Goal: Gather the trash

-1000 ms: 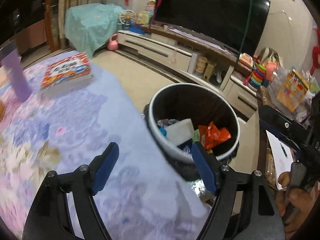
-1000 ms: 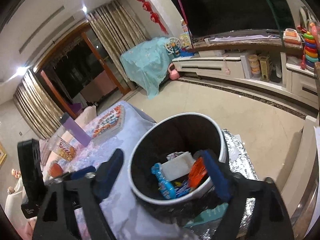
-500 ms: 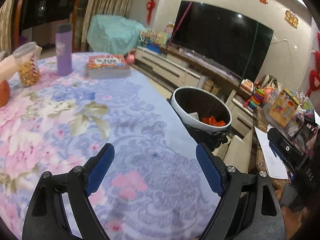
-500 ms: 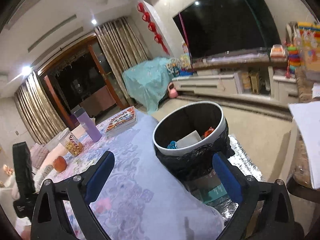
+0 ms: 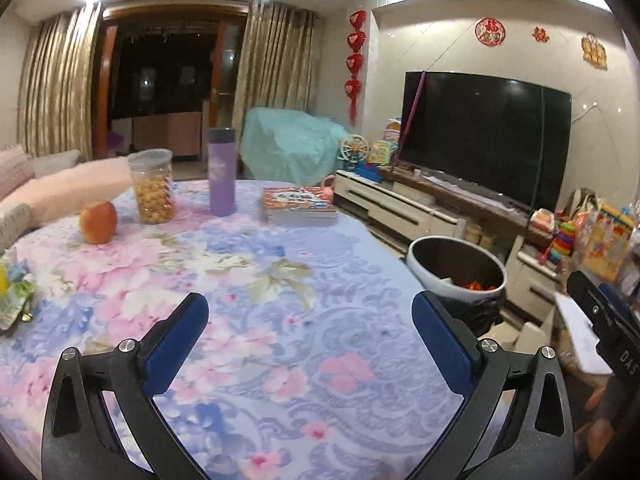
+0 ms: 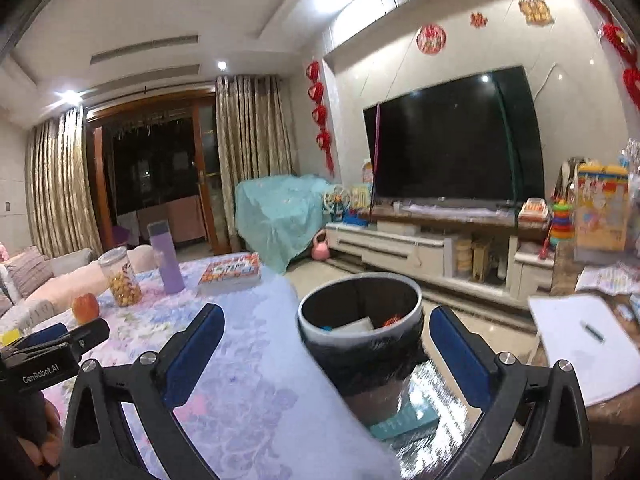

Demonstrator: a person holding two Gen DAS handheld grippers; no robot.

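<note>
Bin [image 6: 360, 336] beside table [image 5: 280, 320] — apple [image 5: 98, 222], bottle [image 5: 221, 172] far; both grippers opening, empty.

The tablecloth [image 5: 248, 280] is soft matt cloth with a floral print. On it, beside the book [image 5: 298, 206] with its glossy paper cover, stand a smooth matt purple bottle [image 5: 221, 172] and a clear plastic jar [image 5: 152, 186]. Beyond the tablecloth's edge, the bin [image 6: 360, 316] has a smooth white plastic rim and a glossy black plastic liner.
</note>
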